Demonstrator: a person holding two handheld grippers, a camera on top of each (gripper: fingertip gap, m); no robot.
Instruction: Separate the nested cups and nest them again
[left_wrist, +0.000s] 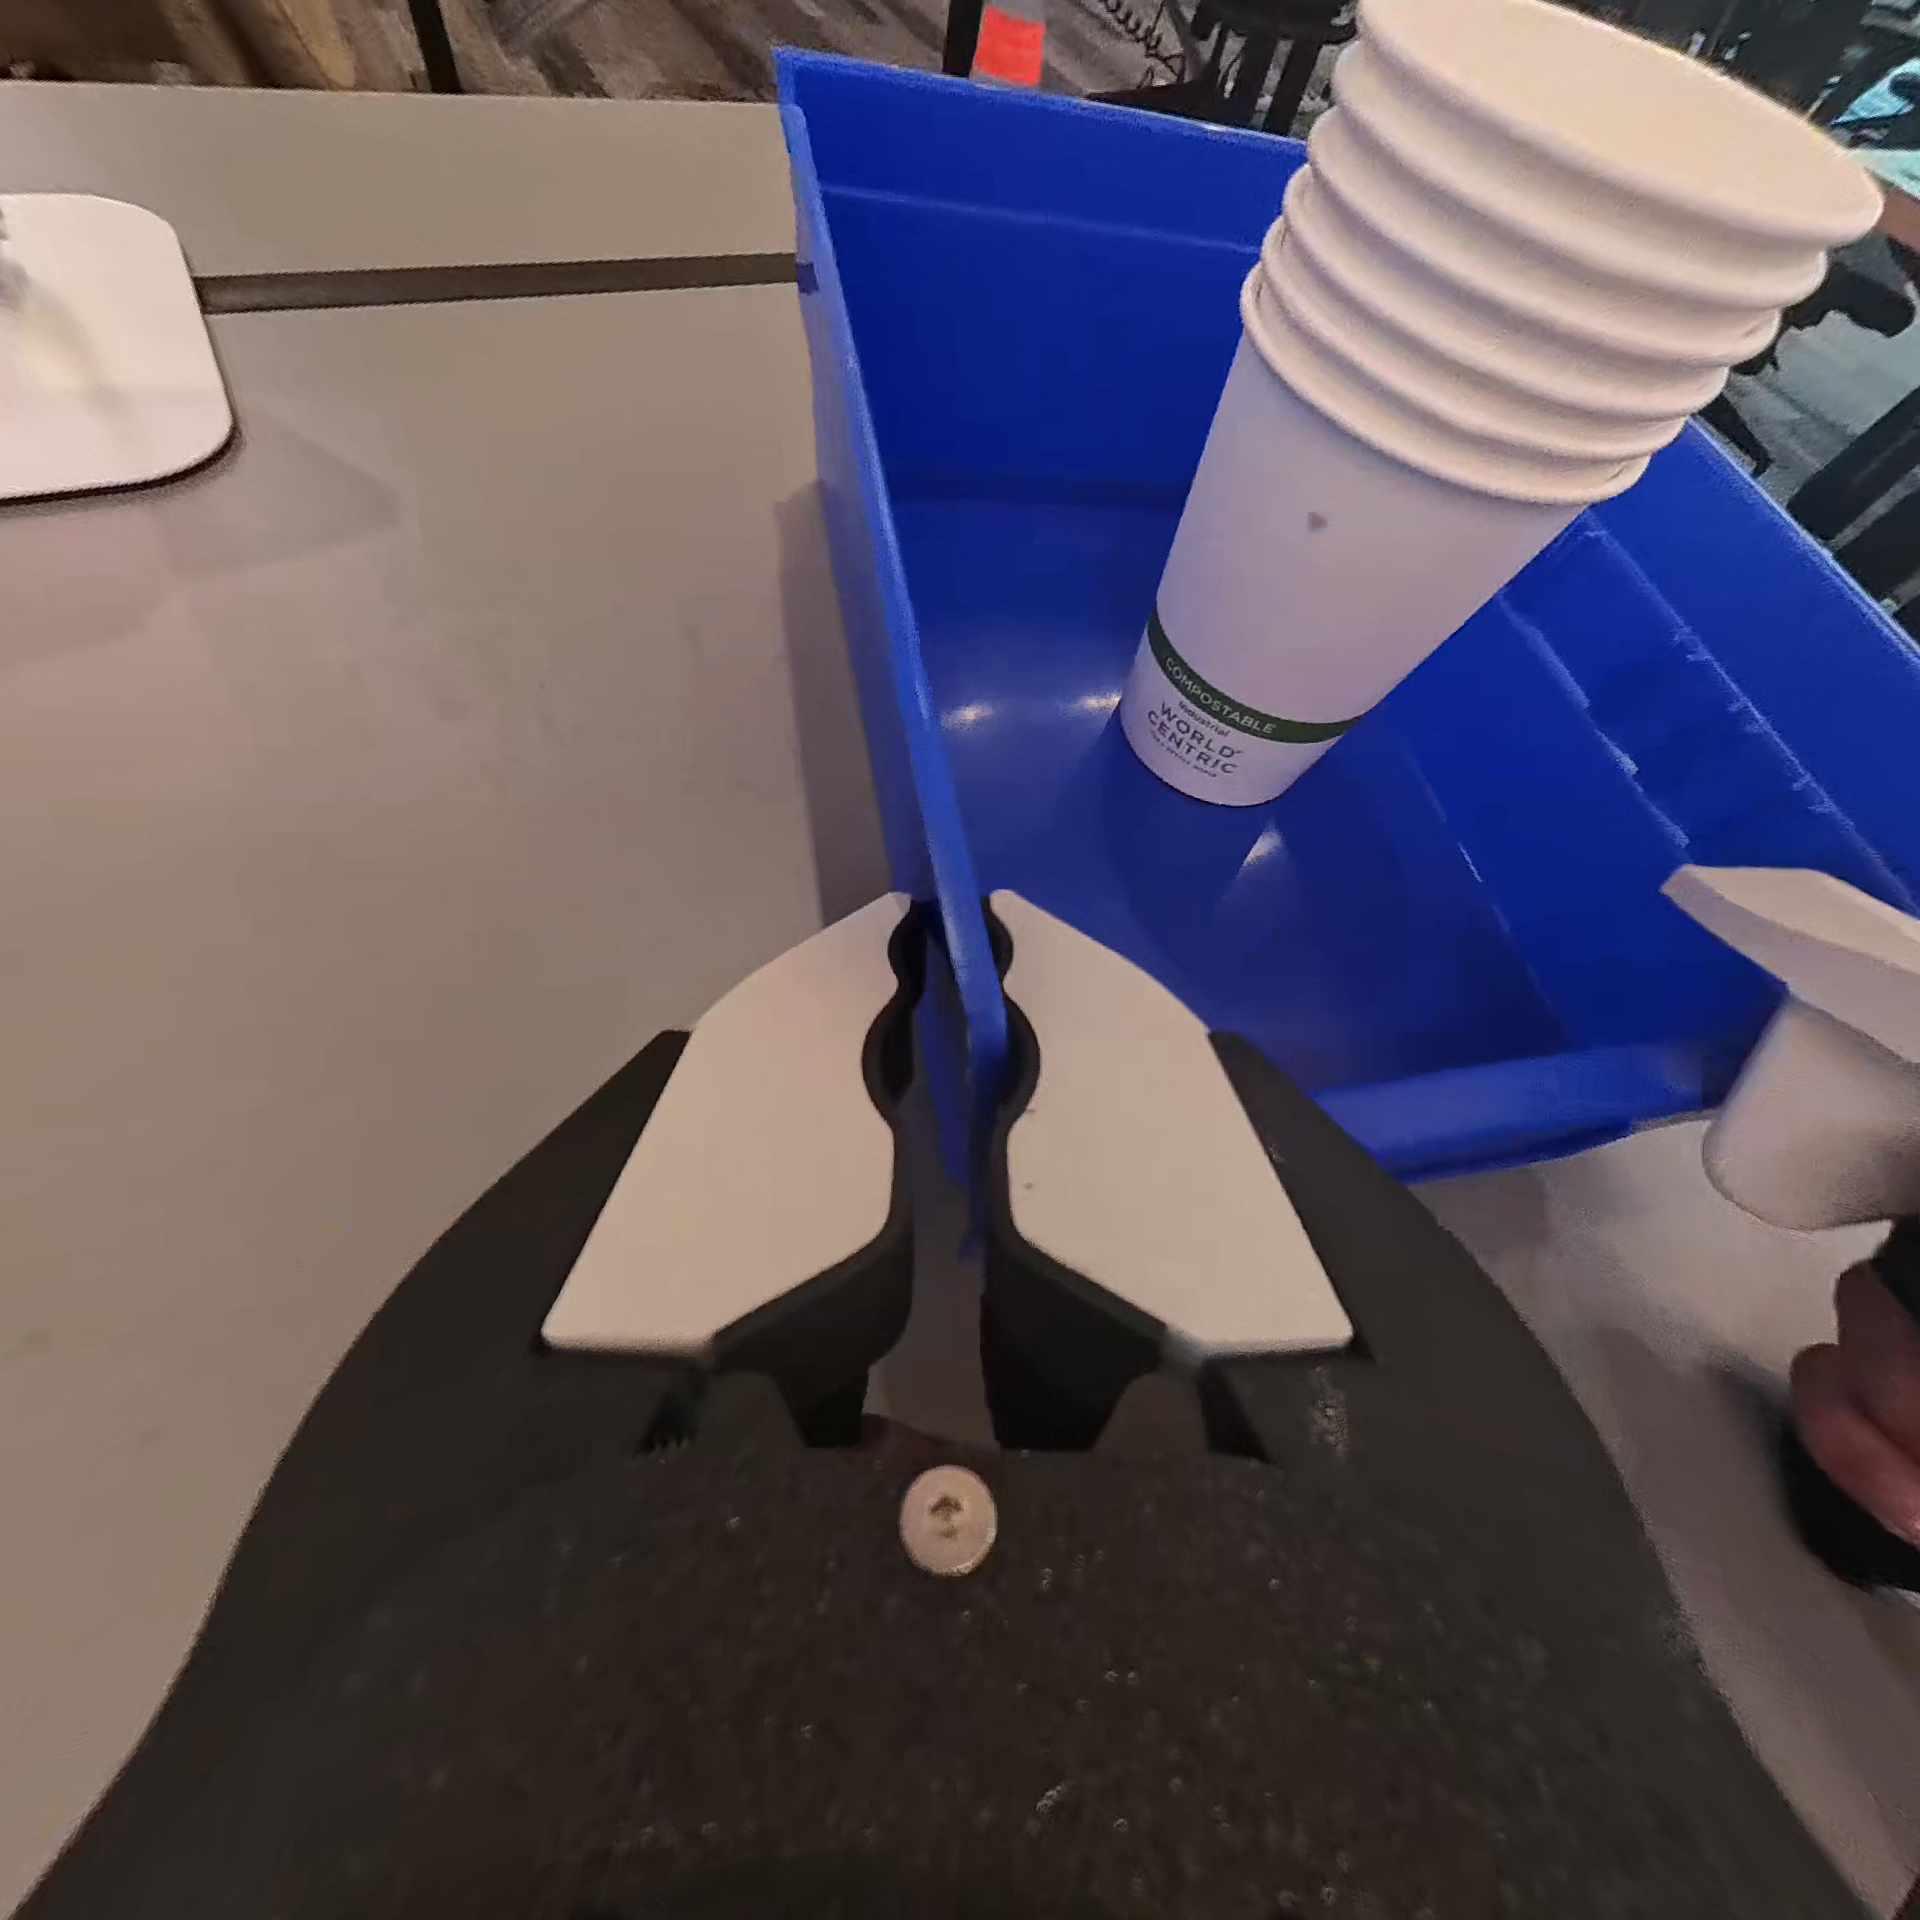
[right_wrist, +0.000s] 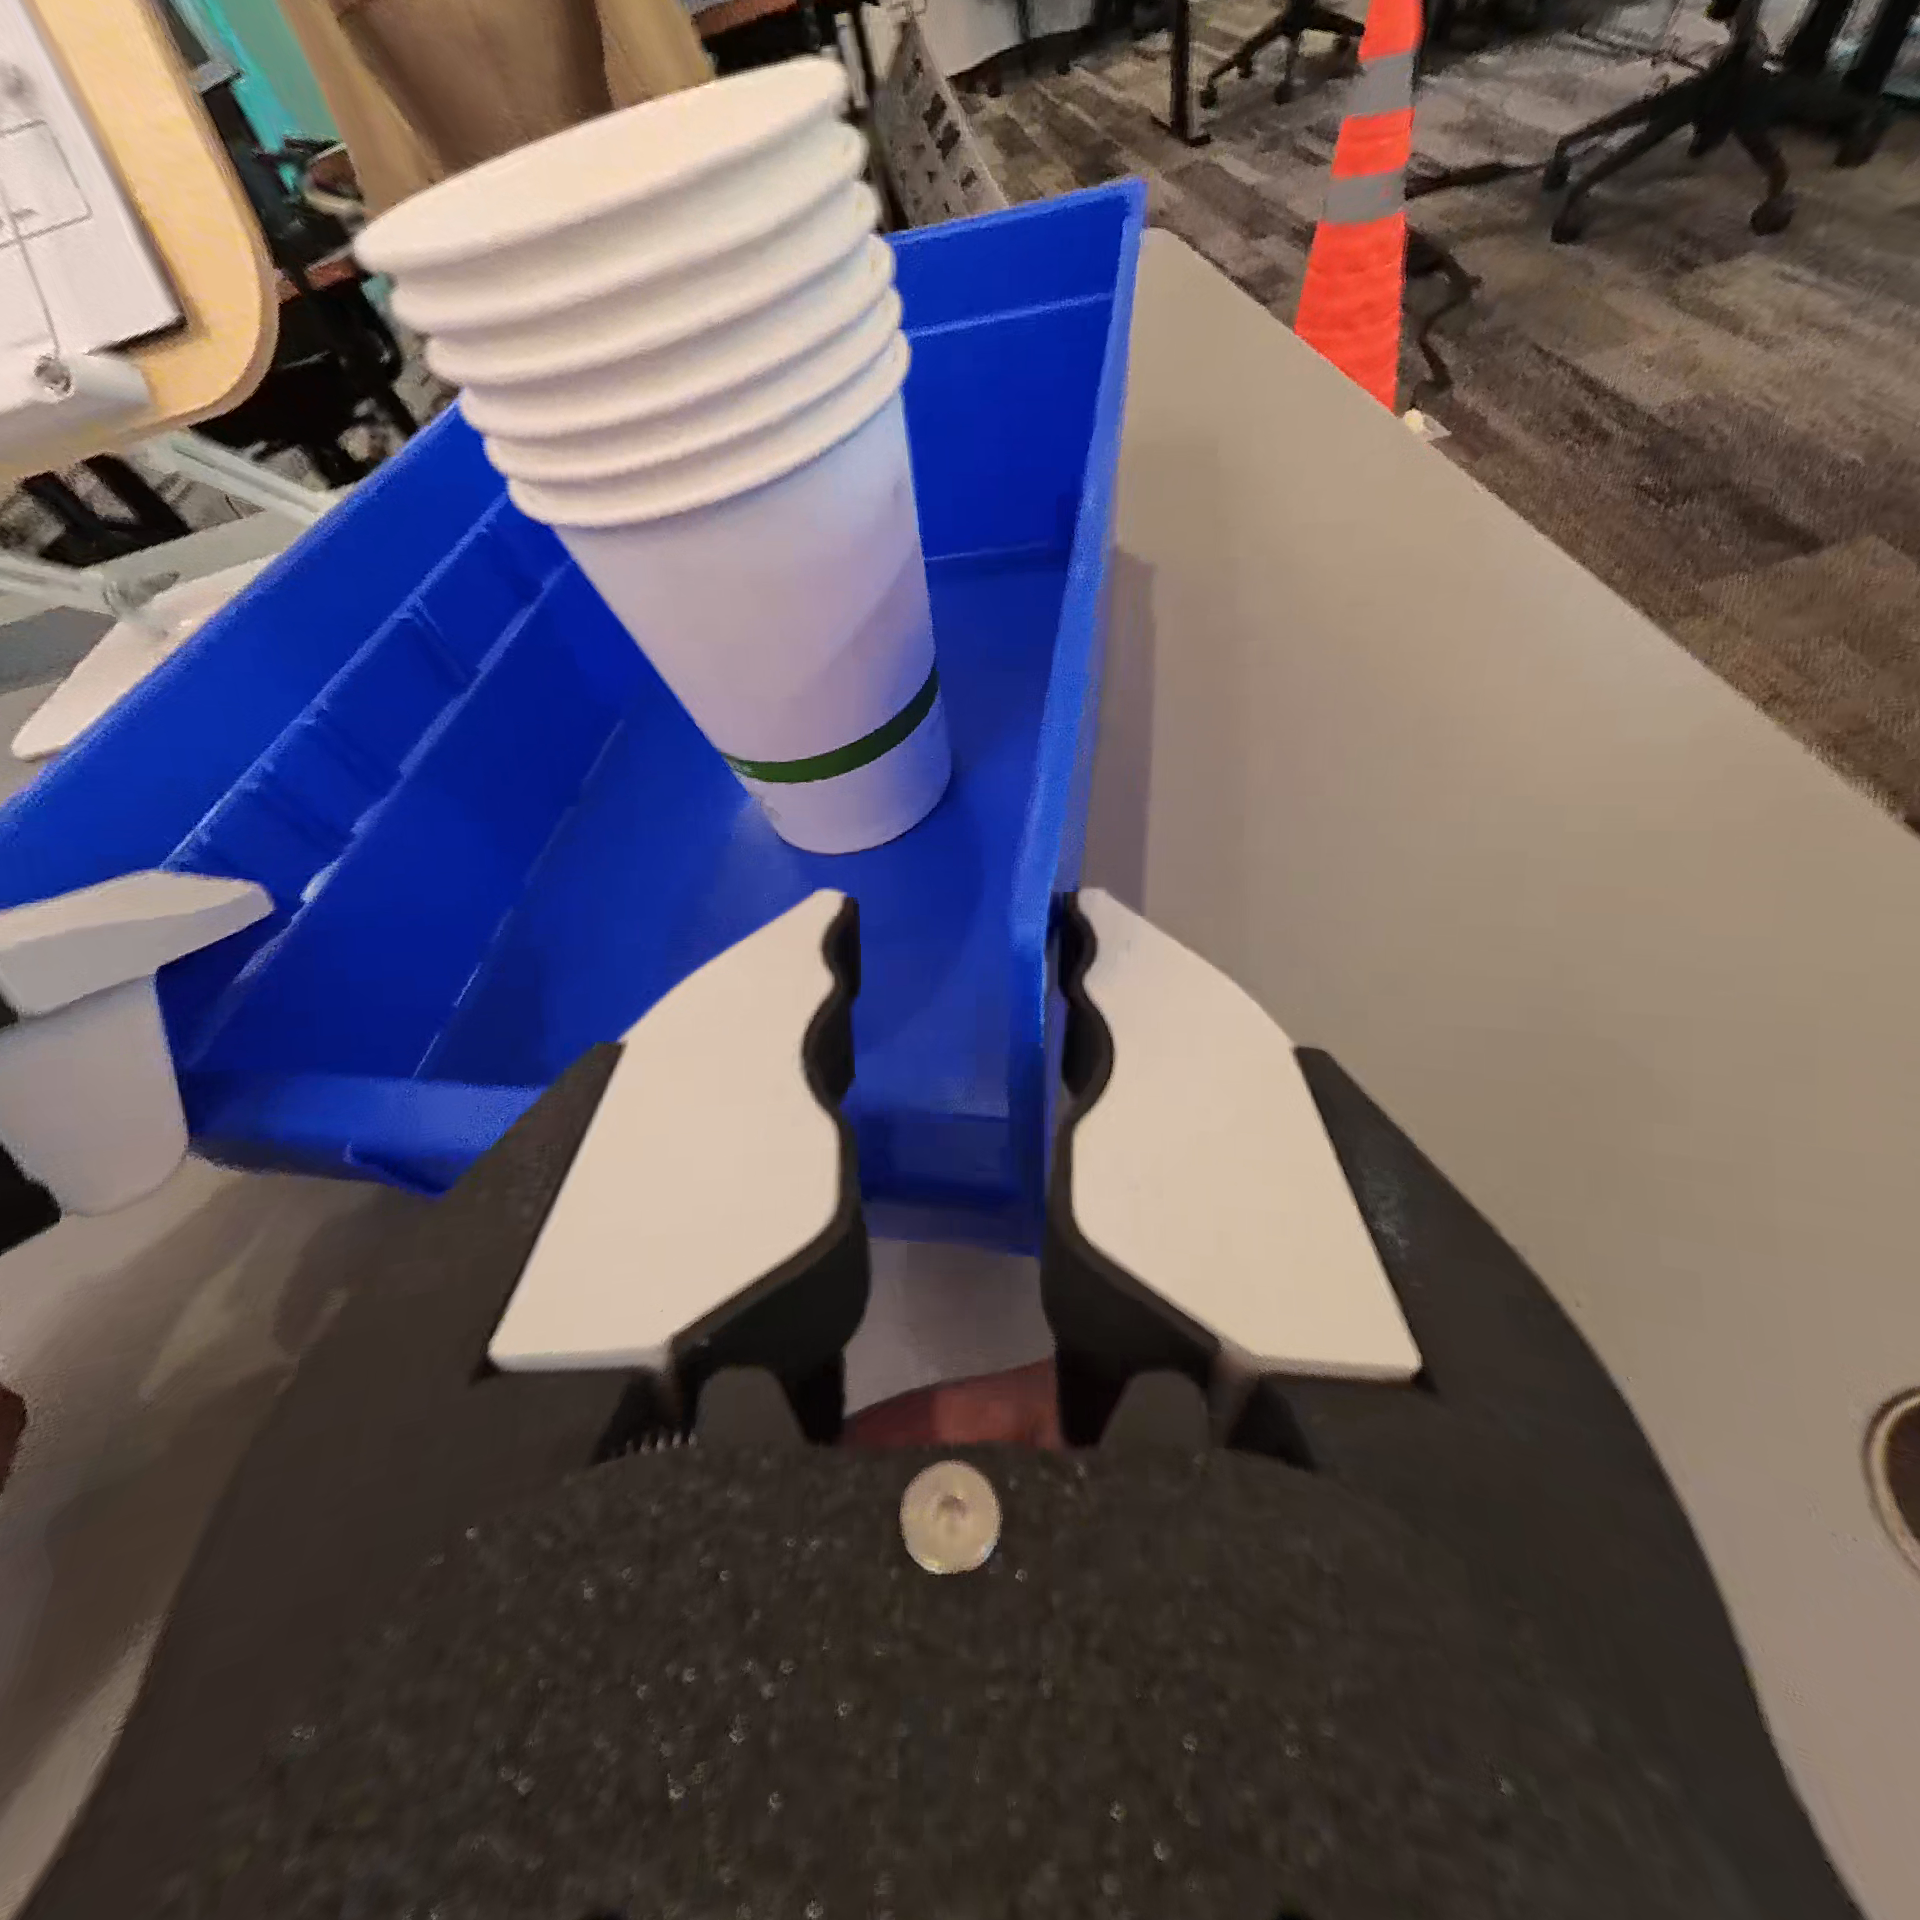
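Observation:
A stack of several nested white paper cups with a green band near the base stands upright inside a blue plastic bin on a grey table. My left gripper is shut on the near end of the bin's left wall. In the right wrist view the cup stack stands in the bin. My right gripper is open and straddles the near end of the bin's right wall, with the wall against its right finger. Each gripper shows at the edge of the other's view.
A white flat base lies at the table's far left. An orange cone and office chairs stand on the floor beyond the table's right edge. A round hole is in the tabletop at the right.

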